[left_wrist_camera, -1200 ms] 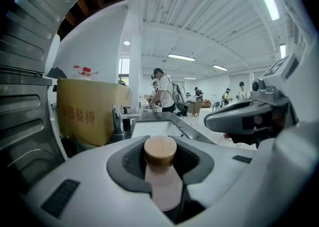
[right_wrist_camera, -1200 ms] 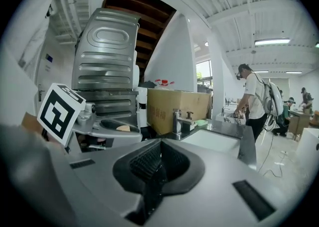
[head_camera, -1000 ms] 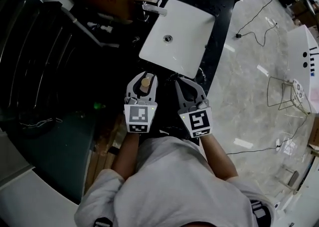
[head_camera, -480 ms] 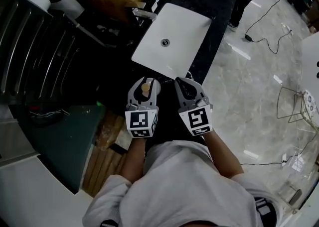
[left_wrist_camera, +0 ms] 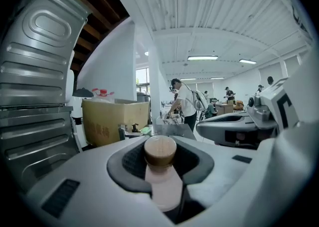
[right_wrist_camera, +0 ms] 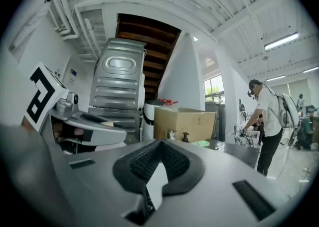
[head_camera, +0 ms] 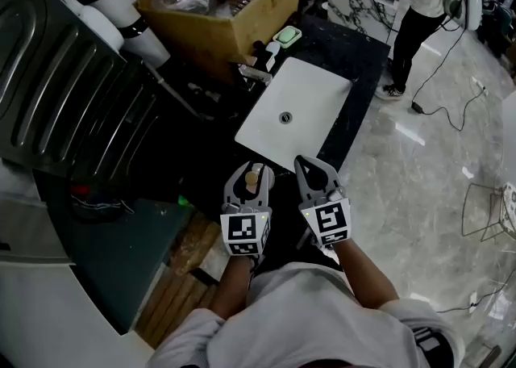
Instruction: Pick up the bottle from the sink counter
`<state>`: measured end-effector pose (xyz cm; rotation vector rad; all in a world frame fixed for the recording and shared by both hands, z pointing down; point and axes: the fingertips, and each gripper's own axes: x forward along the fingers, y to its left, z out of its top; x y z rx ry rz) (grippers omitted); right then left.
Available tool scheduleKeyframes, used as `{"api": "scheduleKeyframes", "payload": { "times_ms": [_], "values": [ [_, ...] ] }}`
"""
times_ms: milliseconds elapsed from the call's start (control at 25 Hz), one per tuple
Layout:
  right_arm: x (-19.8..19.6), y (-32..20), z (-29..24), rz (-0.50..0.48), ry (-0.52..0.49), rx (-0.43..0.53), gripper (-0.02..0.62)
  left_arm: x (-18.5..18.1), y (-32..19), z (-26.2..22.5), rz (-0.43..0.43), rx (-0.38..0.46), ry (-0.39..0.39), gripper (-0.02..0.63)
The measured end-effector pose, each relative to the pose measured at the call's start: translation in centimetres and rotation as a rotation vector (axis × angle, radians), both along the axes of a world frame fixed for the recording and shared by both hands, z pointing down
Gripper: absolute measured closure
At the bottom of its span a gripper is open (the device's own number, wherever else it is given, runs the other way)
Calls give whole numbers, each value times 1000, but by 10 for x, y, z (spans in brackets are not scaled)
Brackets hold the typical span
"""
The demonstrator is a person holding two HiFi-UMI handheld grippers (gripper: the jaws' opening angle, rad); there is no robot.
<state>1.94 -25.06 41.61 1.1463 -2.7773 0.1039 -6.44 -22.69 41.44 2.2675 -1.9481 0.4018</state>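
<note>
A small pale bottle (head_camera: pixel 252 179) with a tan round cap (left_wrist_camera: pixel 160 150) stands upright between the jaws of my left gripper (head_camera: pixel 252 169), which is shut on its neck and holds it in the air just before the near edge of the white sink (head_camera: pixel 310 88). In the left gripper view the dark pads (left_wrist_camera: pixel 130 164) wrap both sides of the bottle. Beside it on the right, my right gripper (head_camera: pixel 311 163) is shut with nothing in it; its pads (right_wrist_camera: pixel 144 164) meet in the right gripper view.
The sink sits in a black counter (head_camera: pixel 359 56) with a faucet (head_camera: pixel 253 73) and a green soap dish (head_camera: pixel 287 35) at its far end. A cardboard box (head_camera: pixel 234 15) stands behind. Ribbed metal panels (head_camera: pixel 72 92) lie left. A person (head_camera: pixel 419 3) stands at the far right.
Both grippers have risen together and drawn back from the sink, the bottle still in the left jaws. The head view has tilted up, bringing the box and the person into sight.
</note>
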Motion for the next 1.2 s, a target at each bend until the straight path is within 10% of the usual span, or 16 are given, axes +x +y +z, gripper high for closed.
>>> {"api": "scheduleKeyframes", "payload": {
  "times_ms": [1200],
  "values": [
    [-48,4,-63,35,7,110,586,-29,-4,-53,65,109,35,486]
  ]
}}
